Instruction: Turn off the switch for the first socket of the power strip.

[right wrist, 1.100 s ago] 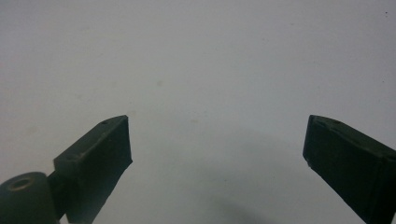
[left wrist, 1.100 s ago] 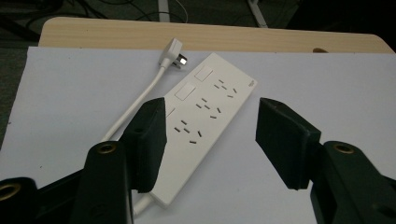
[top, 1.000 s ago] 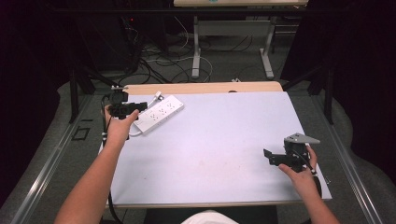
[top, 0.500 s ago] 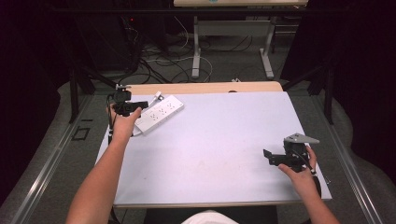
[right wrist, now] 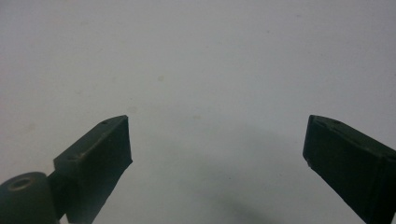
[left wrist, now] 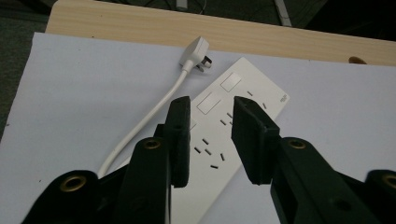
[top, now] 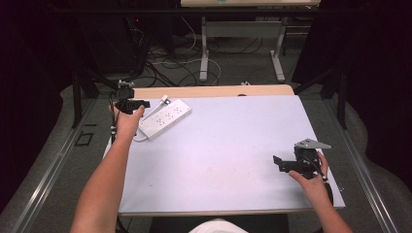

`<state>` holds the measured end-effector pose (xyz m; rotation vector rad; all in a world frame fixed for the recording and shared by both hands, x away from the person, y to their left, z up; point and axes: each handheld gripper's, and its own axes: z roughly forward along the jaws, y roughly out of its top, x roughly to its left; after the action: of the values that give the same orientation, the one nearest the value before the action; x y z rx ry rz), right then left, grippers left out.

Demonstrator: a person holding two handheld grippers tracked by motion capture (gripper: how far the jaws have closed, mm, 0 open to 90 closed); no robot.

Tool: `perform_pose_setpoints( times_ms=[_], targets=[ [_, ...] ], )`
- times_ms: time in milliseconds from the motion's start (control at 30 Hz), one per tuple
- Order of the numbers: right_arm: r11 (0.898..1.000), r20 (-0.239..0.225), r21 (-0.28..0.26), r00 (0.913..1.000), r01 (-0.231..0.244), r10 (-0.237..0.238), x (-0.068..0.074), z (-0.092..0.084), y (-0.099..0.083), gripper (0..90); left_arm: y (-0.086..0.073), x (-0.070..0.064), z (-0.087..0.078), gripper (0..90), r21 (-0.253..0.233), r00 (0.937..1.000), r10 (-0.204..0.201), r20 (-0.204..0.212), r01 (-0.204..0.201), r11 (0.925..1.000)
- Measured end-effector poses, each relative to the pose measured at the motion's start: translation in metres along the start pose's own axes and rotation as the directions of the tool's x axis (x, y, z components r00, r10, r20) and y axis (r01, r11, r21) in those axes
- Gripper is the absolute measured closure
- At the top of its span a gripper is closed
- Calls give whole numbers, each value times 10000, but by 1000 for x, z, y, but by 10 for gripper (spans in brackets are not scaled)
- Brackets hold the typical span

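hovering left claw, narrowing, empty; power strip lies diagonally, cord end nearest.

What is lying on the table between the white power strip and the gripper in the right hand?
Nothing: in the high view, bare white tabletop separates the power strip from the right gripper.
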<state>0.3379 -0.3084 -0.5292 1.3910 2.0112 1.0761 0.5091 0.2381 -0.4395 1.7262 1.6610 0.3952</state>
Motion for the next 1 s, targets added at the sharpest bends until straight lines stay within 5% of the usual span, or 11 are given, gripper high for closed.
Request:
perform_pose_setpoints(
  times_ms=[400,1000],
  targets=[
    [9999,5,58,10000,-98,98,0,1,-1,71,13,-4,16,689,-94,9985,-540,102,540,9985],
    [10000,-53,64,10000,-29,29,2,2,-1,71,11,1,42,735,505,9990,-408,-167,416,9979]
  ],
)
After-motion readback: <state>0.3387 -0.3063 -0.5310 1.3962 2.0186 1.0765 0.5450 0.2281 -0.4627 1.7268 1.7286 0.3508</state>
